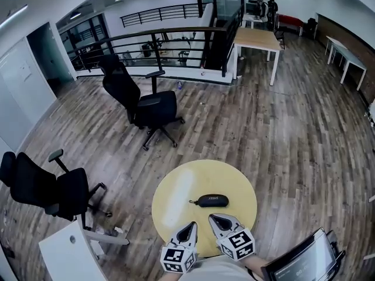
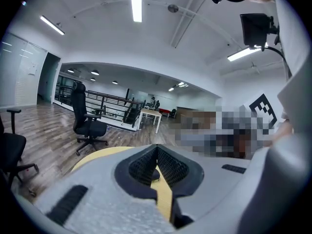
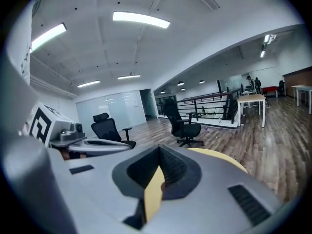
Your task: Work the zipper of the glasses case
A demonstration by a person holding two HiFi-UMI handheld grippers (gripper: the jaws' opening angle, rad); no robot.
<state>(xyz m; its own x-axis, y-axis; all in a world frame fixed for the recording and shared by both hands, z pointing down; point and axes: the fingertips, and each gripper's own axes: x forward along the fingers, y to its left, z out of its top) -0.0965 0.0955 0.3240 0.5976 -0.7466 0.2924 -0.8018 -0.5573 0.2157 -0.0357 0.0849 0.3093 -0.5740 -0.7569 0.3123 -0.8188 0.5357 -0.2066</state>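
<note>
glasses case (image 1: 212, 201) on table (image 1: 176, 193) in head view; gripper views: left gripper (image 2: 156, 149), right gripper (image 3: 159, 151) closed

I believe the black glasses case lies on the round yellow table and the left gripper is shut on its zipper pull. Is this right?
Not quite. The left gripper is shut on nothing: the left gripper view shows its jaws together and empty, and the head view shows it apart from the glasses case. The case does lie on the round yellow table.
</note>
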